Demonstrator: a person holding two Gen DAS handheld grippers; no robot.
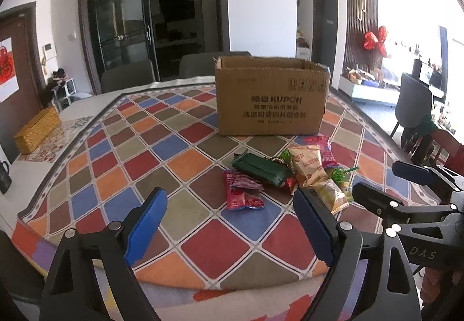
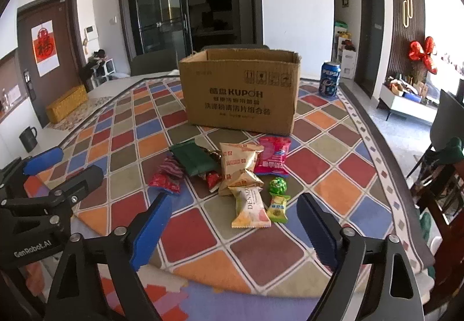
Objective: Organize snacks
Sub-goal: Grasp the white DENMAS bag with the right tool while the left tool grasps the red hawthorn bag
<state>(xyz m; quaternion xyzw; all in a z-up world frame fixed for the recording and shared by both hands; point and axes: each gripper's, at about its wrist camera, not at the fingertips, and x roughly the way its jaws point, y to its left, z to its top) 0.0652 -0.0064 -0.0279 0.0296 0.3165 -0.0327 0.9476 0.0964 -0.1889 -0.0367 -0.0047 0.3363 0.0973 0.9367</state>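
A pile of snack packets lies on the checkered tablecloth in front of an open cardboard box [image 1: 272, 94] [image 2: 240, 91]. The pile holds a dark green packet [image 1: 261, 168] [image 2: 195, 158], a red packet [image 1: 242, 194] [image 2: 165, 181], tan packets [image 1: 307, 165] [image 2: 239, 162], a pink packet [image 2: 274, 155], a DENMA packet [image 2: 250, 206] and small green candies [image 2: 278, 186]. My left gripper [image 1: 229, 222] is open and empty, hovering before the pile. My right gripper [image 2: 235, 222] is open and empty, just short of the DENMA packet. Each gripper shows in the other's view [image 1: 388, 181] [image 2: 63, 167].
A Pepsi can [image 2: 329, 78] stands right of the box. A woven yellow box [image 1: 36, 129] [image 2: 66, 103] and a black mug [image 2: 29, 135] sit at the table's left. Chairs stand behind the table and at the right [image 1: 414, 106].
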